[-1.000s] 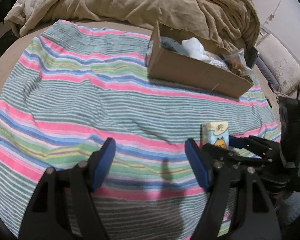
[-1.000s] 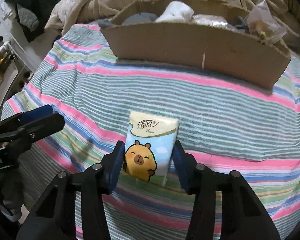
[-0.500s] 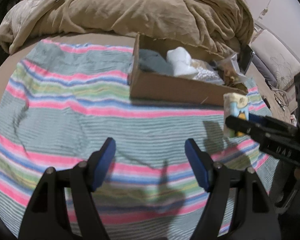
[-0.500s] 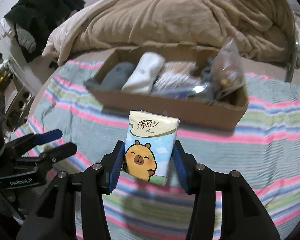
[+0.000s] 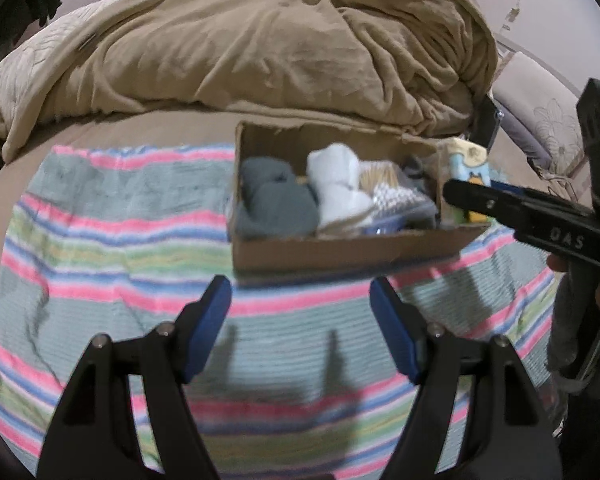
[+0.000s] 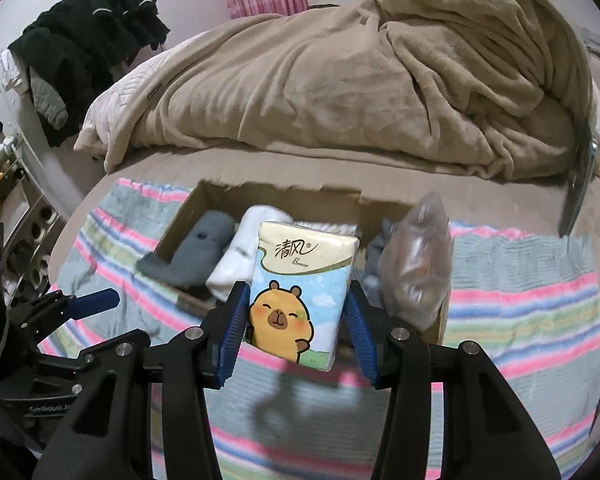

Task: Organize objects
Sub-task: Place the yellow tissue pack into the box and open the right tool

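Observation:
My right gripper [image 6: 296,312] is shut on a tissue pack [image 6: 300,284] printed with a cartoon capybara, held in the air in front of the cardboard box [image 6: 188,208]. In the left wrist view the pack [image 5: 468,164] hangs over the box's right end [image 5: 340,252]. The box holds grey socks [image 5: 272,196], white socks [image 5: 336,184], a checked item and a clear plastic bag [image 6: 416,264]. My left gripper [image 5: 300,320] is open and empty, above the striped cloth just in front of the box.
The box sits on a pink, green and blue striped cloth [image 5: 100,240] spread on a bed. A rumpled tan blanket [image 5: 260,48] lies behind it. Dark clothes [image 6: 84,48] hang at the far left. A pillow [image 5: 540,120] lies to the right.
My right gripper has lifted the tissue pack off the cloth and carried it forward over the box. My left gripper has risen and moved closer to the box.

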The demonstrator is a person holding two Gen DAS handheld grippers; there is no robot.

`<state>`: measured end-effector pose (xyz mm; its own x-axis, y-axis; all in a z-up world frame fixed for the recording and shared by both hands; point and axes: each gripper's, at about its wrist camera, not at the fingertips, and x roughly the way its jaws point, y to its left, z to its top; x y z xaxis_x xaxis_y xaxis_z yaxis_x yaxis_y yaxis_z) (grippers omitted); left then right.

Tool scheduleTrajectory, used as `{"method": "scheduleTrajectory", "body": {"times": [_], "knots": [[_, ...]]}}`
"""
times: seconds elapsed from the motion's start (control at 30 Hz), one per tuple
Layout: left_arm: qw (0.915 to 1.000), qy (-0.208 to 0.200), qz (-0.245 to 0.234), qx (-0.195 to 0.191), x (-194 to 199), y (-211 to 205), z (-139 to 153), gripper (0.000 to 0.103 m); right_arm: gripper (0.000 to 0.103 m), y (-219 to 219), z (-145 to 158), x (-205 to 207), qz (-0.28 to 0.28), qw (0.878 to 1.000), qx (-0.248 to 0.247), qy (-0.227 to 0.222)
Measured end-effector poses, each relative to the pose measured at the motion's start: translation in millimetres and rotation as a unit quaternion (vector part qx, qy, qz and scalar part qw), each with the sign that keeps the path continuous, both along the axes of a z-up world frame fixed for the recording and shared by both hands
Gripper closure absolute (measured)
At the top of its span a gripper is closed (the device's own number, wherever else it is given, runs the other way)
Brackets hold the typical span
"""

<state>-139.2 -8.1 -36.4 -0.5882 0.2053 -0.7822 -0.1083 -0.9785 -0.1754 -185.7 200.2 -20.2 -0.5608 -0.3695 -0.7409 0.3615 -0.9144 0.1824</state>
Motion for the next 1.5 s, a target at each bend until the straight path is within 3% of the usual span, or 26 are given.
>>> {"method": "scheduleTrajectory", "body": {"times": [0.53, 0.67, 1.17, 1.5], "knots": [[0.9999, 0.011, 0.006, -0.004, -57.1, 2.6, 3.4, 0.030, 0.052, 3.4, -14.3, -48.8, -0.010, 1.000, 0.004, -0.011], [1.0000, 0.006, 0.005, -0.005, -58.4, 4.2, 0.3, 0.030, 0.042, 9.0, -14.3, -51.1, -0.020, 1.000, -0.004, -0.008], [0.9998, 0.008, 0.016, 0.003, -19.6, 4.2, 12.6, 0.030, 0.041, 12.4, 3.0, -7.1, -0.023, 1.000, -0.008, 0.004], [0.9994, -0.002, 0.032, 0.012, 23.9, 6.9, 4.1, 0.030, 0.041, 17.3, 0.0, 38.1, -0.028, 1.000, -0.005, -0.001]]}}
